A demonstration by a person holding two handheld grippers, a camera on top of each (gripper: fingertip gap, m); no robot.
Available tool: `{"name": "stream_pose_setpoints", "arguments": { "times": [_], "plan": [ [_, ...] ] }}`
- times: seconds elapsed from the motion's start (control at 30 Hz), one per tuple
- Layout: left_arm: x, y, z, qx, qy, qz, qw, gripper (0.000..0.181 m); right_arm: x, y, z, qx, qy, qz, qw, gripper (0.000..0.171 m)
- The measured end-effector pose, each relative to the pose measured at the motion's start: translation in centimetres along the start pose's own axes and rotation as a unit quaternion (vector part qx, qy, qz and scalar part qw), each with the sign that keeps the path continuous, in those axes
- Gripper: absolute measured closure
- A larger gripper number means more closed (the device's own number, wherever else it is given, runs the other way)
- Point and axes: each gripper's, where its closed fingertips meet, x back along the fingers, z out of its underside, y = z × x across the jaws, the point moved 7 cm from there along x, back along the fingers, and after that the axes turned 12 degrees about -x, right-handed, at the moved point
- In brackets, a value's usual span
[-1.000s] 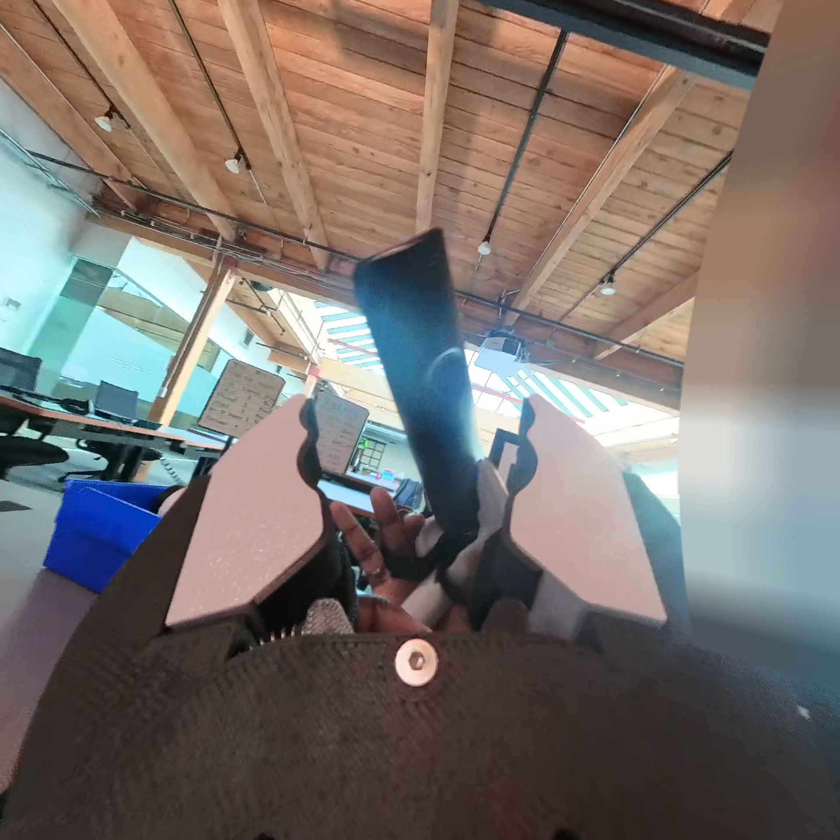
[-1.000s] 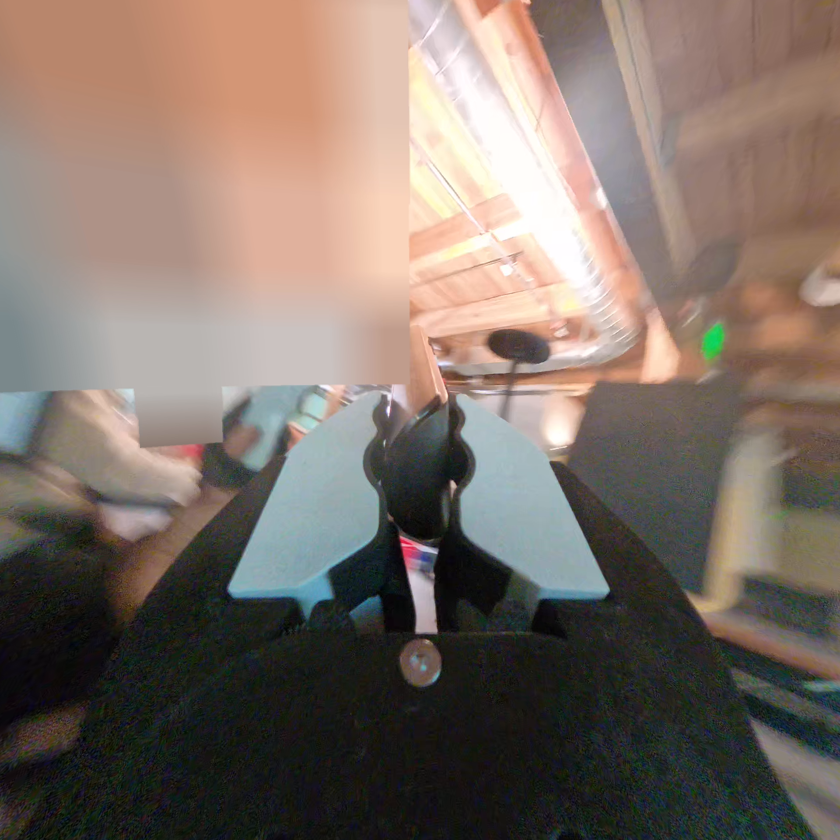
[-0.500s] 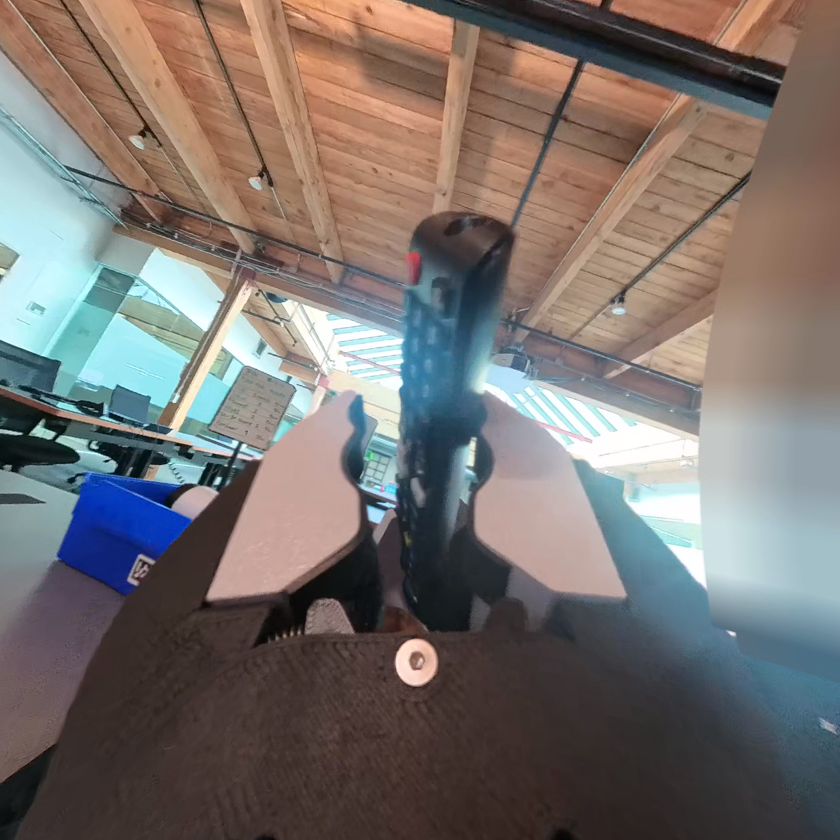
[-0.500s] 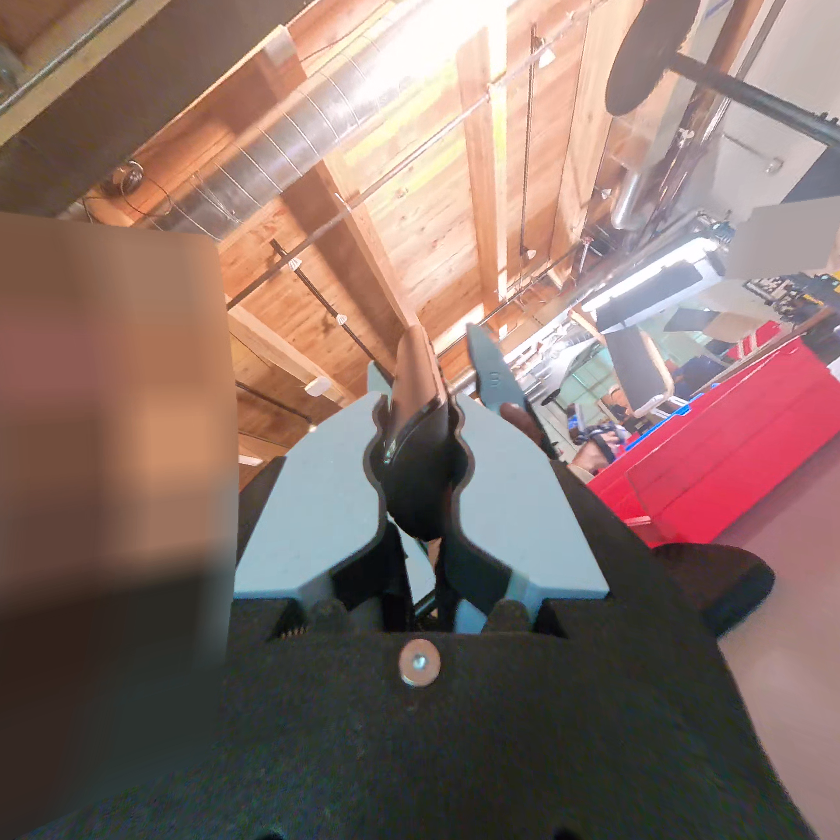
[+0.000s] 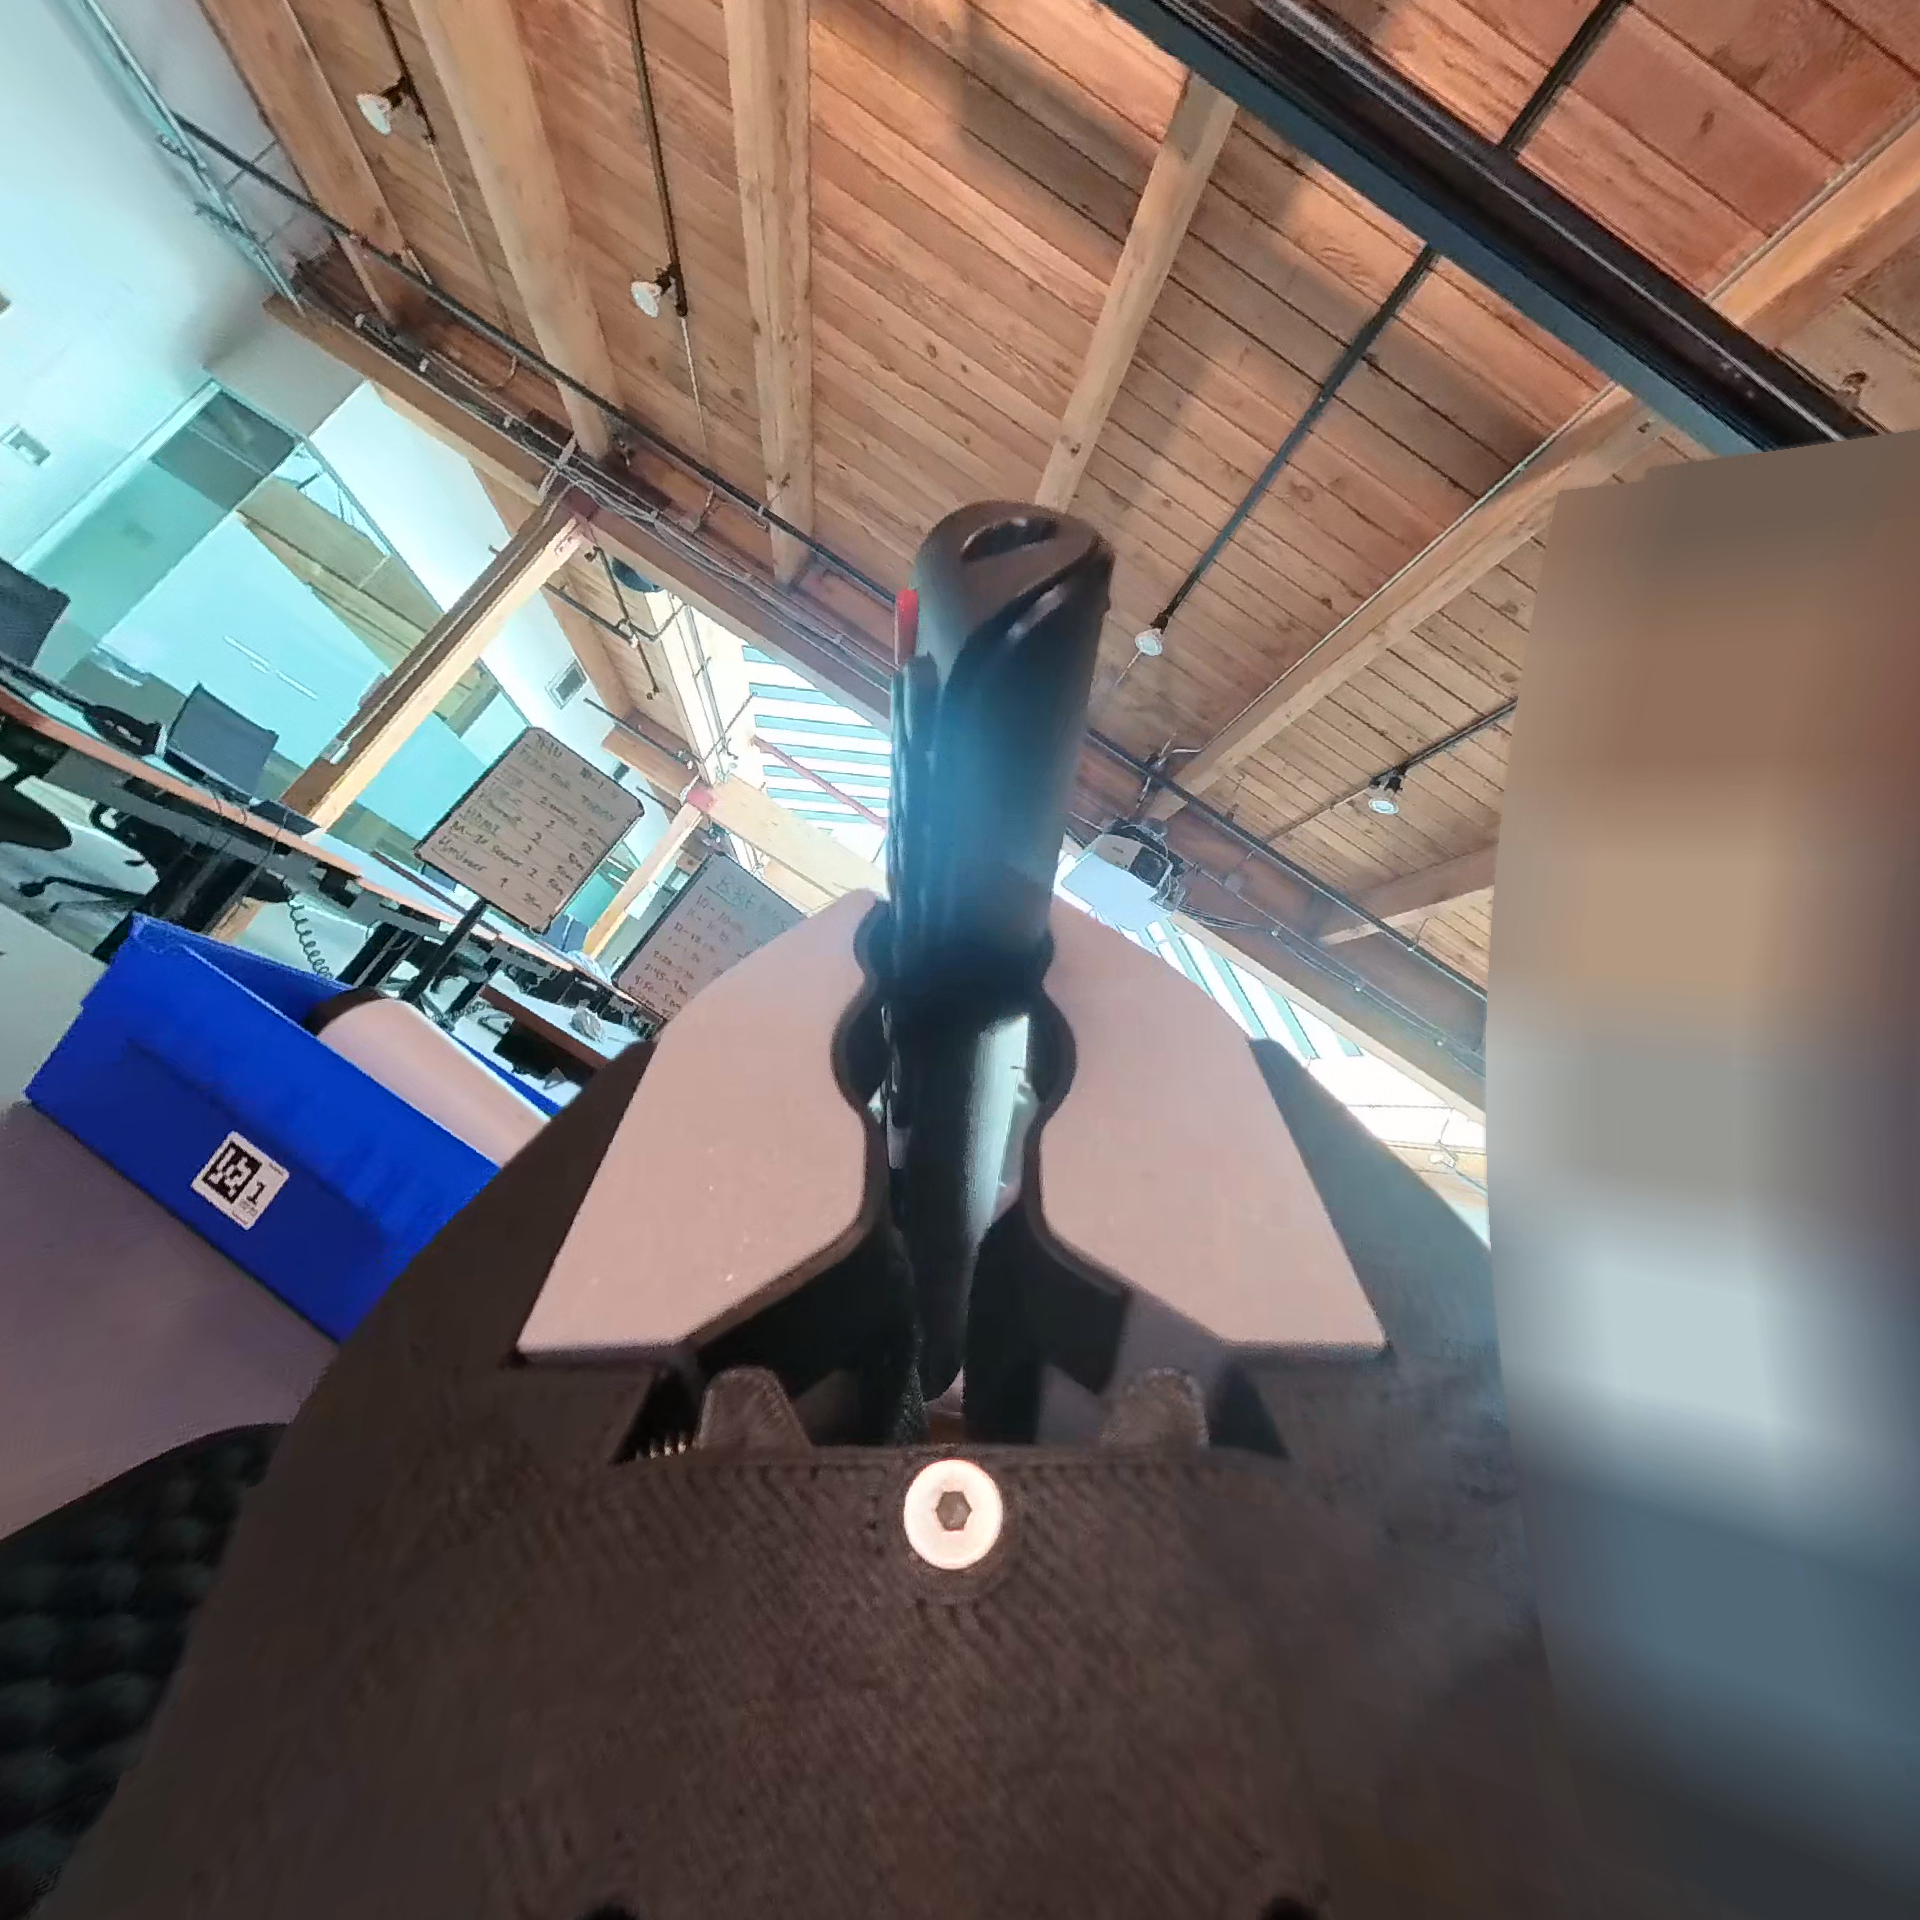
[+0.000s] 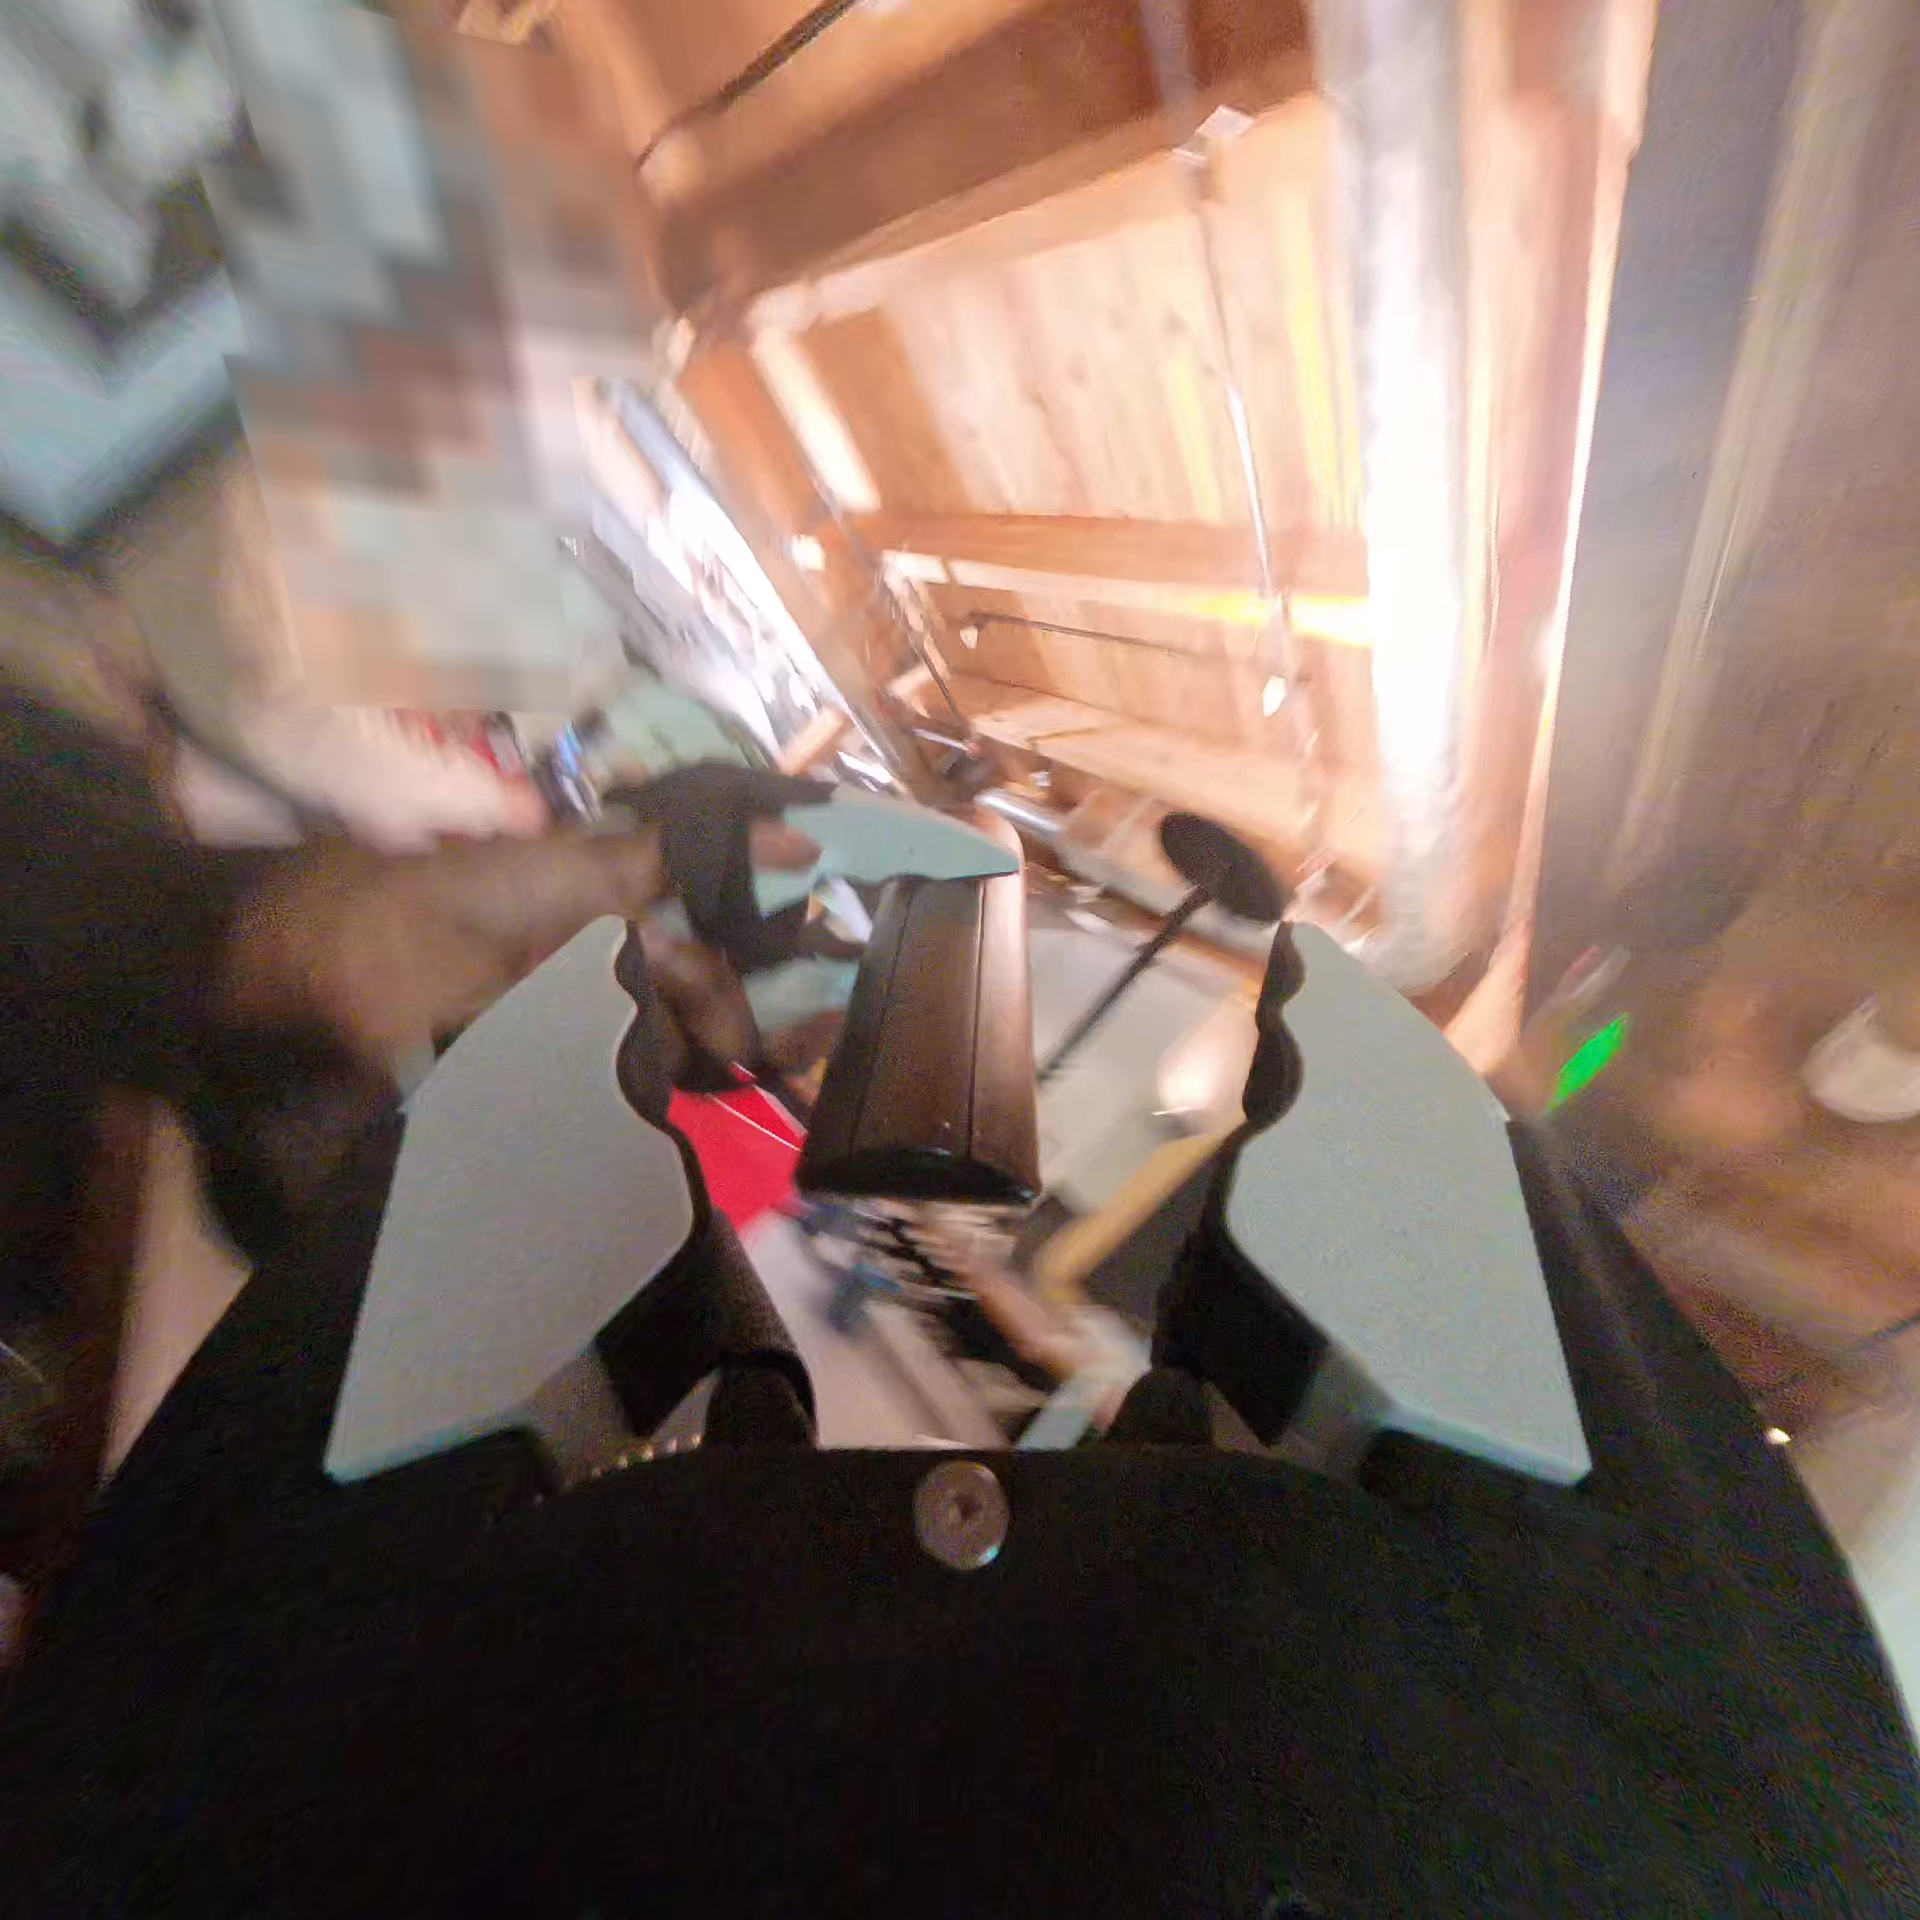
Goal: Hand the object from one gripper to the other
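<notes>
Black remote (image 5: 982,790) stands clamped in the left gripper (image 5: 951,987); right gripper (image 6: 956,1039) gapes wide, empty.

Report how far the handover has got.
Done: the left hand-held gripper is shut on the black remote control, and the right hand-held gripper is open. In hand: the remote's end sits between its spread fingers, untouched. Left: draw the right one clear.

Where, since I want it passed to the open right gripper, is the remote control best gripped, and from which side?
On the free end of the remote control beyond the left gripper, which clamps its lower part. Probably come end-on: the right gripper is open with that end pointing between its fingers.
</notes>
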Motion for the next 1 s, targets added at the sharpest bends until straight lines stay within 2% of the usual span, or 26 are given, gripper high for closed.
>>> {"name": "stream_pose_setpoints", "arguments": {
  "times": [0.03,0.1,0.17,0.37,0.4,0.5,0.57,0.63,0.7,0.8,0.87,0.93,1.0],
  "plan": [
    [0.0,0.1,-0.1,0.003,0.002,-0.004,1.0,0.16,0.2,0.6,0.0,0.117,0.017,-0.016,0.993,0.061],
    [0.0,0.1,-0.1,0.007,0.006,-0.013,1.0,0.16,0.6,1.5,0.8,0.317,0.055,-0.042,0.946,0.066],
    [0.0,0.2,0.2,0.015,0.013,-0.018,1.0,0.16,0.7,1.8,1.7,0.437,0.086,-0.039,0.894,0.073],
    [-0.5,0.2,2.0,0.046,0.043,-0.023,0.998,0.16,0.7,1.7,3.1,0.546,0.119,-0.016,0.829,0.091],
    [-0.5,0.3,2.3,0.051,0.047,-0.025,0.997,0.16,0.7,1.6,3.2,0.554,0.12,-0.013,0.824,0.098],
    [-0.7,0.3,3.0,0.064,0.056,-0.028,0.996,0.159,0.8,1.3,3.1,0.581,0.129,0.018,0.804,0.143],
    [-0.7,0.3,3.0,0.068,0.053,-0.028,0.996,0.158,0.8,1.4,3.0,0.587,0.133,0.02,0.798,0.145],
    [-0.8,0.1,2.9,0.069,0.045,-0.008,0.997,0.152,0.7,1.3,2.5,0.545,0.135,0.027,0.827,0.145],
    [-1.1,-0.8,2.5,0.079,0.02,0.044,0.996,0.136,0.6,0.9,1.5,0.462,0.123,0.048,0.877,0.146],
    [-1.2,-1.7,1.9,0.057,-0.001,0.087,0.995,0.126,0.6,-0.7,-0.5,0.254,0.09,0.091,0.959,0.146],
    [-1.1,-1.9,1.6,0.014,-0.015,0.083,0.996,0.121,0.8,-1.9,-1.5,0.077,0.048,0.106,0.99,0.146],
    [-1.0,-2.1,1.3,-0.034,-0.027,0.074,0.996,0.117,1.1,-3.1,-1.9,-0.122,-0.004,0.107,0.987,0.146],
    [-1.0,-2.3,1.3,-0.083,-0.029,0.059,0.994,0.114,1.4,-4.1,-1.5,-0.334,-0.059,0.089,0.937,0.144]
  ]
}}
